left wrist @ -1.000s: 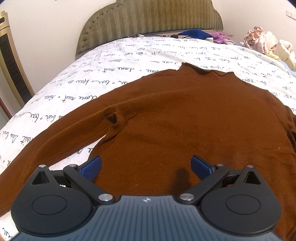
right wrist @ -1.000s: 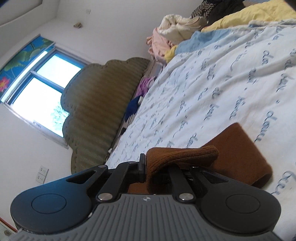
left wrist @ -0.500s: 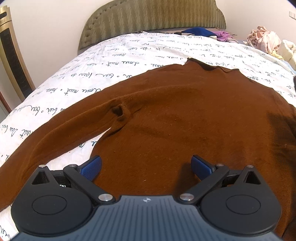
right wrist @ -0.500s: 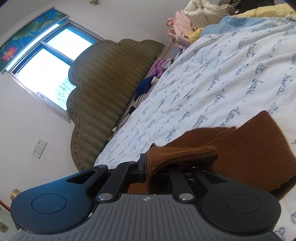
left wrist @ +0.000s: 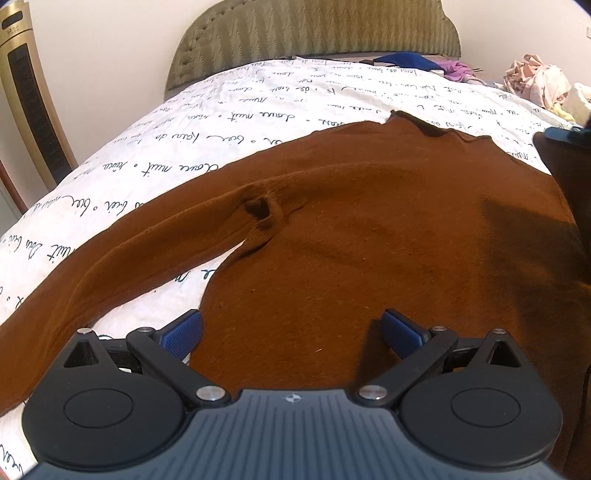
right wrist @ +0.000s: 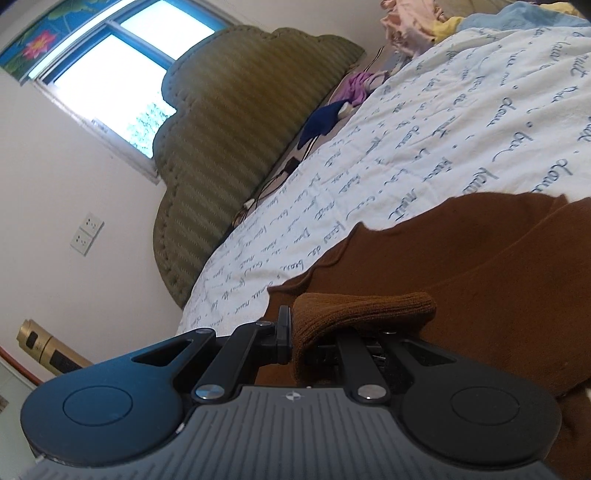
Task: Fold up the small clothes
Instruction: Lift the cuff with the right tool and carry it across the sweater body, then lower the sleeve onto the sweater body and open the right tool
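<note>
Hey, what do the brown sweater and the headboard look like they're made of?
The brown sweater looks like a soft matte knit, perhaps wool or acrylic: the sleeve cuff clamped in the right gripper shows ribbed stitches. The headboard looks upholstered in olive fabric with a zigzag weave and stud trim.

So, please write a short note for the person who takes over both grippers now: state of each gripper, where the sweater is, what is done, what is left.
Left gripper: open, holding nothing, over the lower body of the brown sweater.
Right gripper: shut on the cuff of one sleeve, carried over the sweater body.
Sweater: spread flat on the bed; the other sleeve lies stretched out sideways.
Done: one sleeve lifted inward.
Left: lay that sleeve down, fold the other sleeve in, then fold the body.
</note>
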Demonstrator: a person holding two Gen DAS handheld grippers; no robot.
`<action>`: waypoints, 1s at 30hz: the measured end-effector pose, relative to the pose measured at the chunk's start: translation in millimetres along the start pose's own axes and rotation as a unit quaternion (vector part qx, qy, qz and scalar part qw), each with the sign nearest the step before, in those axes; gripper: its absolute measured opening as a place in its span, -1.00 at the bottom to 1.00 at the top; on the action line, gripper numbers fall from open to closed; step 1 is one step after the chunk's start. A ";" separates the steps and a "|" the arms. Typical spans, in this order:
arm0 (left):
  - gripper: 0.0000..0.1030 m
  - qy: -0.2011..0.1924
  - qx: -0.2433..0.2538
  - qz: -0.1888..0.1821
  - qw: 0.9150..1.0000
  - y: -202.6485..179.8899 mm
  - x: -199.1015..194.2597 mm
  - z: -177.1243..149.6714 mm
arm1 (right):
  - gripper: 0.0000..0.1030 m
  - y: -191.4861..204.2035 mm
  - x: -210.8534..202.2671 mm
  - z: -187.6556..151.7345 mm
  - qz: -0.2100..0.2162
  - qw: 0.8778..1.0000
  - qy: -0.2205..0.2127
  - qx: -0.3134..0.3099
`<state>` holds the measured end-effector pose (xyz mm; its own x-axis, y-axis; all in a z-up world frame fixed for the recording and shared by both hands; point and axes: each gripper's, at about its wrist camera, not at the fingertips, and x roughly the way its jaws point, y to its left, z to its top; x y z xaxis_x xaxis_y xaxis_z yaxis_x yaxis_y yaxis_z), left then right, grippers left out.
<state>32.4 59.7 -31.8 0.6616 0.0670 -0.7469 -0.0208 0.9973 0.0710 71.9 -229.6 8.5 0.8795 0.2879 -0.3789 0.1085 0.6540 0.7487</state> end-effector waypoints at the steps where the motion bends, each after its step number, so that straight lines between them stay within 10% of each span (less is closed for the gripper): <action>1: 1.00 0.000 -0.001 0.000 1.000 0.8 0.3 -0.3 | -0.78 3.6 4.1 -1.7 0.000 1.000 0.004 -0.004; 17: 1.00 0.002 -0.008 -0.008 1.000 11.8 -4.6 -4.5 | -0.78 70.4 54.9 -35.9 -0.023 0.980 0.064 -0.190; 30: 1.00 -0.012 -0.004 -0.007 1.000 18.6 -17.9 -7.1 | -0.78 127.1 104.4 -85.3 -0.034 0.926 0.124 -0.355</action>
<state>14.8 77.3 -21.8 0.6793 0.0521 -0.7320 -0.0166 0.9983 0.0557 138.0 -56.7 17.7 0.7395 0.3222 -0.5910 -0.2493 0.9467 0.2042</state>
